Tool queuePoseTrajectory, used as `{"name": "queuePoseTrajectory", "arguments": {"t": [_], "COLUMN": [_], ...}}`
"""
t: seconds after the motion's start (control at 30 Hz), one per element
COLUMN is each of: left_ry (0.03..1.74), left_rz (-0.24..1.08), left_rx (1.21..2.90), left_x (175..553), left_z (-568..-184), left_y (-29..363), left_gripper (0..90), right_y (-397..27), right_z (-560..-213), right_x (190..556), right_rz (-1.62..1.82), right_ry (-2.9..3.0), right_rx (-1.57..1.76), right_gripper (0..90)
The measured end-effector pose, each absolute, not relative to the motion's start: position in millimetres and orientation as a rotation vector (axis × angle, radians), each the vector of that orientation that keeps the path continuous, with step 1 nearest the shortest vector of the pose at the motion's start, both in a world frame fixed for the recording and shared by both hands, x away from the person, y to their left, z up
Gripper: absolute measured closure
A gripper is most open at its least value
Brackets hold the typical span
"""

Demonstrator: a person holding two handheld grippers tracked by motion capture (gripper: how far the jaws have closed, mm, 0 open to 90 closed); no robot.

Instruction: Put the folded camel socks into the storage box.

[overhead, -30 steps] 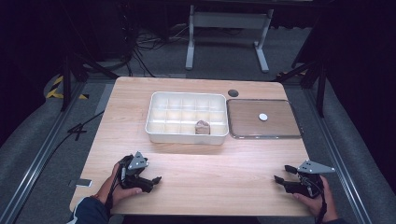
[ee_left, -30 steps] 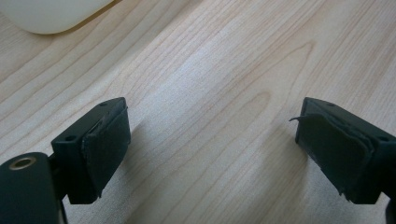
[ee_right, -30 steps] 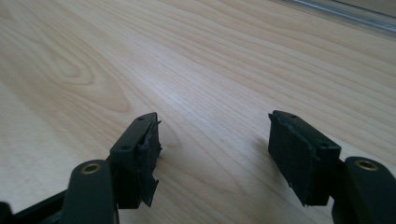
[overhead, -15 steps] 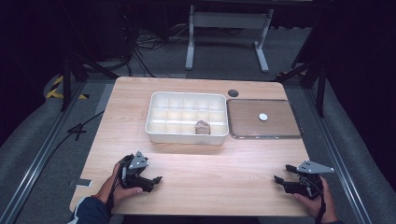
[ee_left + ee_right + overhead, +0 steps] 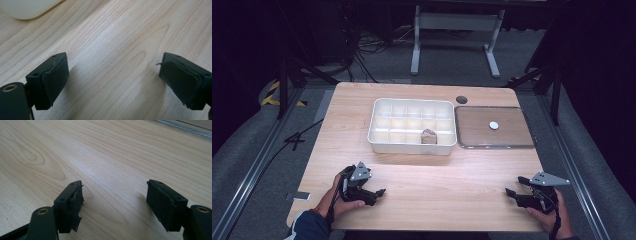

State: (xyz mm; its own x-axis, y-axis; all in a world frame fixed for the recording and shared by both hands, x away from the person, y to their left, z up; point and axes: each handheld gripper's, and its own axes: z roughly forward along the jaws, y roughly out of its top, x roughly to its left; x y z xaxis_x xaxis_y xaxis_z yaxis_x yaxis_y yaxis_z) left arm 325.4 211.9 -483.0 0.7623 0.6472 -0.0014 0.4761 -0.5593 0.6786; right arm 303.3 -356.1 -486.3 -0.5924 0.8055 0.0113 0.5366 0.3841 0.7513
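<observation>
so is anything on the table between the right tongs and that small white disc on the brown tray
Nothing visible. Bare wooden table lies between the right tongs, open and empty, and the brown tray. The only thing to cross is the tray's low rim. The white disc lies alone on the tray; the white compartment box stands to the tray's left.

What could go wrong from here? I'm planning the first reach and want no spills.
The small brown lump sits in a narrow cell against the near wall of the white plastic compartment tray; wide open jaws of the left gripper might catch the dividers or push the tray. The small white round disc lies flat on the brown metal-rimmed tray; the right gripper, also open, may slide it rather than pinch it.
</observation>
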Motion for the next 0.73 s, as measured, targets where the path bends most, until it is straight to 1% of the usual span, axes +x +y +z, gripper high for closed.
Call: {"name": "queuePoseTrajectory", "arguments": {"t": [0.73], "left_ry": [0.836], "left_rz": [0.316], "left_rx": [2.275], "left_x": [326.9], "left_z": [-483.0], "left_y": [210.8], "left_gripper": [8.3], "right_y": [-356.2], "right_z": [-486.3], "right_x": [303.4], "right_rz": [1.048], "right_ry": [2.291], "right_rx": [1.170], "right_gripper": [29.5]}}
